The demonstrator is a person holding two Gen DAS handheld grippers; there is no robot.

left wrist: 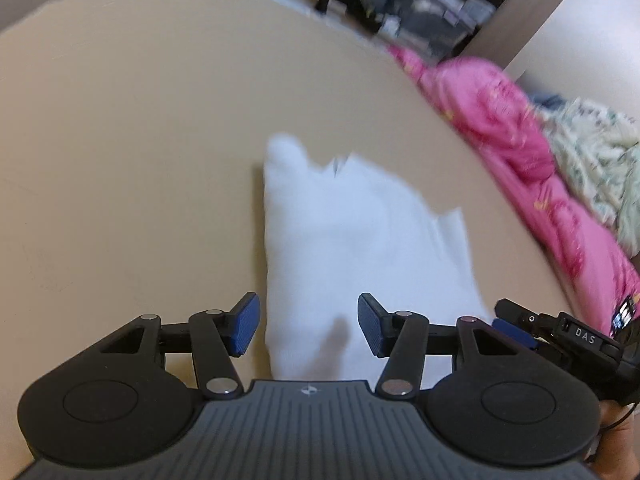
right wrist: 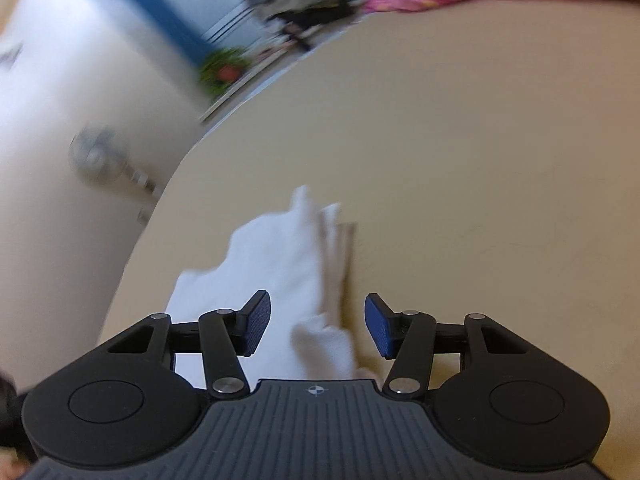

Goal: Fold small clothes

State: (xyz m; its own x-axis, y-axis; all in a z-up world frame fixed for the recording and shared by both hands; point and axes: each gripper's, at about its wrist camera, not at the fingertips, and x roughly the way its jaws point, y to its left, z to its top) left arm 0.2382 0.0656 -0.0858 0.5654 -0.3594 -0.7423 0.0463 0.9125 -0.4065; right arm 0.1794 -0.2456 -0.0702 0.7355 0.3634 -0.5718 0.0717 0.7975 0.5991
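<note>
A small white garment [left wrist: 352, 248] lies folded on the beige table [left wrist: 140, 140], blurred by motion. My left gripper [left wrist: 308, 328] is open, its blue pads apart just above the garment's near edge, holding nothing. The right gripper's black body shows at the lower right of the left wrist view [left wrist: 560, 332], beside the garment's right corner. In the right wrist view the same white garment [right wrist: 280, 264] lies near the table's left edge, and my right gripper [right wrist: 318, 328] is open over its near end, empty.
A pink garment [left wrist: 520, 128] and a pale patterned cloth [left wrist: 600, 152] are heaped along the table's right side. The table edge [right wrist: 160, 208] curves close on the left in the right wrist view, with white floor and room clutter beyond.
</note>
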